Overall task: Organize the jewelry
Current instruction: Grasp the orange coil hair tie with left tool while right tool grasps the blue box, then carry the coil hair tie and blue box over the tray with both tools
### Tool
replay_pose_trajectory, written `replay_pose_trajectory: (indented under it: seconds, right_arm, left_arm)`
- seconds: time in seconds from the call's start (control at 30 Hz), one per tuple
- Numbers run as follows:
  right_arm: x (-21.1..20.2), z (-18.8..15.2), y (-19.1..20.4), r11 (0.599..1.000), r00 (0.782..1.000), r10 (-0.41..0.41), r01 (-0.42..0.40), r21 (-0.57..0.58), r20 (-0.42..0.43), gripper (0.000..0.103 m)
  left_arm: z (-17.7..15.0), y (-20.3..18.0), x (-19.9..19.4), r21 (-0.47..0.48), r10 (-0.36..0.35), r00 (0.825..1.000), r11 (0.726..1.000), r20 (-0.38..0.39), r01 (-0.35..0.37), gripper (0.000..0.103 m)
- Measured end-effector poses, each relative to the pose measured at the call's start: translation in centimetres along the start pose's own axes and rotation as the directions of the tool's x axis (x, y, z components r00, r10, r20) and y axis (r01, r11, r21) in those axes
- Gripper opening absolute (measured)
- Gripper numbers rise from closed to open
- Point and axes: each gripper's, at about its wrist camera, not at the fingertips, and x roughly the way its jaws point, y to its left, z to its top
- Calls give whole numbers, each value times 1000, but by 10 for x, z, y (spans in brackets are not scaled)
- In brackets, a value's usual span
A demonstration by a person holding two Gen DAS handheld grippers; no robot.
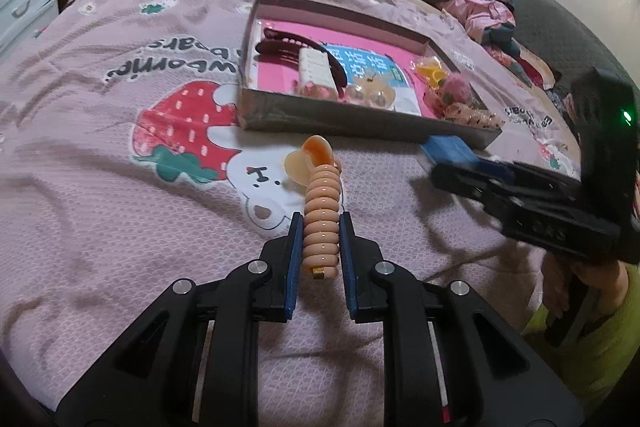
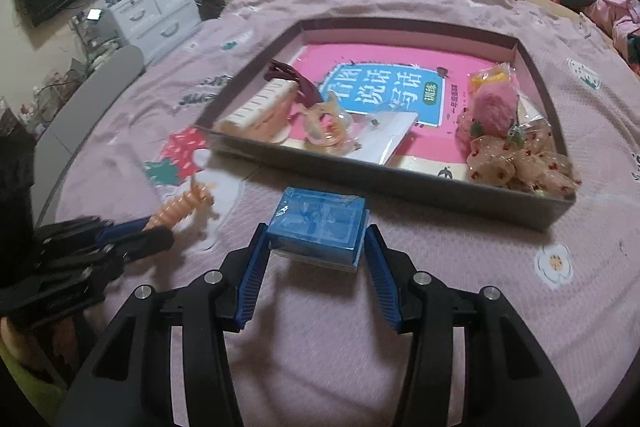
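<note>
STEP: both loads held, ready for shallow grey cardboard tray (image 2: 400,183) | LEFT: left gripper (image 1: 320,223) clenched on peach coiled plastic hair tie (image 1: 322,223) | RIGHT: right gripper (image 2: 316,231) grasping small blue plastic box (image 2: 318,223) | NEXT: judged, lift over near wall | AROUND: pink booklet (image 2: 384,87), cream hair clip (image 2: 260,111), dotted scrunchies (image 2: 528,163) crowd tray; pink bedspread (image 2: 440,307) beneath.

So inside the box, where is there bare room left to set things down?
The box has bare pink floor along its far wall, above the blue label. The near edge is crowded: white comb left, clear clips middle, dotted scrunchies right.
</note>
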Motion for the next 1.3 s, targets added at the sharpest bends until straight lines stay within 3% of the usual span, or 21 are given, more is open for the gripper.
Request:
replay_pose_trajectory:
  seconds: [0.3,0.6,0.73,0.93,1.3]
  right_arm:
    - [-46,-2,11,999,996,31,-28,-29,89,47]
    - [-86,10,-16,999,978,-52,51,10,201,47]
    - [-98,13,-39,992,963,-126,118,50,236,47]
    - [-113,16,-72,981,948,-179,152,121,262,47]
    - [-123,28,-97,971,931,-219,178,160,294,47]
  left_arm:
    - [8,-4,-27,-2,-7,998,1000,62,7,10]
    - [31,-19,-40,17,-37,993,999,113,35,10]
    - [47,-32,-39,36,-60,989,998,133,56,10]
    - [72,-55,-30,76,-89,985,994,148,78,10]
    - [117,-84,3,126,-107,985,988,134,90,10]
